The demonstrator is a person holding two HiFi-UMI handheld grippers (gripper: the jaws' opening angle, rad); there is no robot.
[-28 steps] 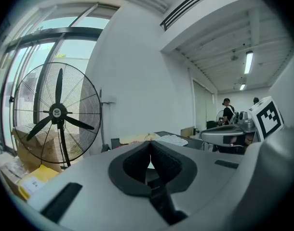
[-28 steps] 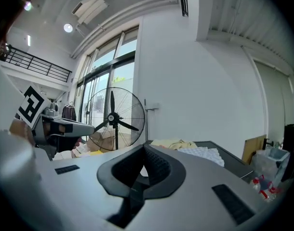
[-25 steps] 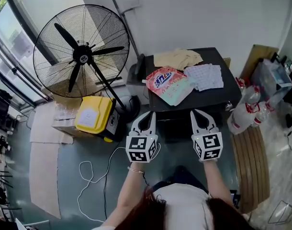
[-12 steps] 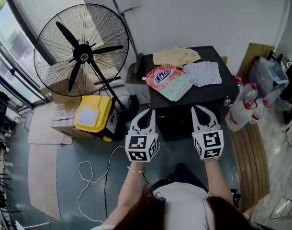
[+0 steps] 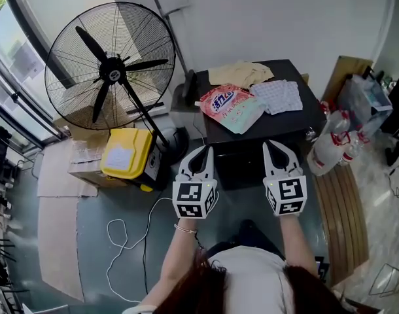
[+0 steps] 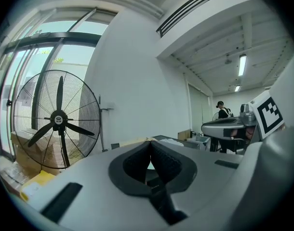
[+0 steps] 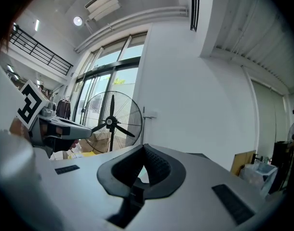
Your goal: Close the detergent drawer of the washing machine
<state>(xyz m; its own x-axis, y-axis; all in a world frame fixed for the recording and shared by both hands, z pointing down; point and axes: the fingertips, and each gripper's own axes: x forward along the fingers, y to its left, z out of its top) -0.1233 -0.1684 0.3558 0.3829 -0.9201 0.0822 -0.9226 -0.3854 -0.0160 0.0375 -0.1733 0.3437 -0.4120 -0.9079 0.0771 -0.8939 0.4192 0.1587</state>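
While both claws are closed on nothing, I hold the left gripper (image 5: 206,150) and right gripper (image 5: 268,146) at 6 o'clock of the boxy, matte-black washing machine (image 5: 288,124). I cannot make out its detergent drawer on the dark front, so I cannot confirm progress. 1 glossy detergent bag (image 5: 231,108) lies on top.

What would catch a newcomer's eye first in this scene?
The big black wire-caged floor fan at the upper left dominates. In the middle, the left gripper and right gripper, white with marker cubes, are held side by side, both shut and empty, pointing toward a black boxy appliance bearing a pink detergent bag.
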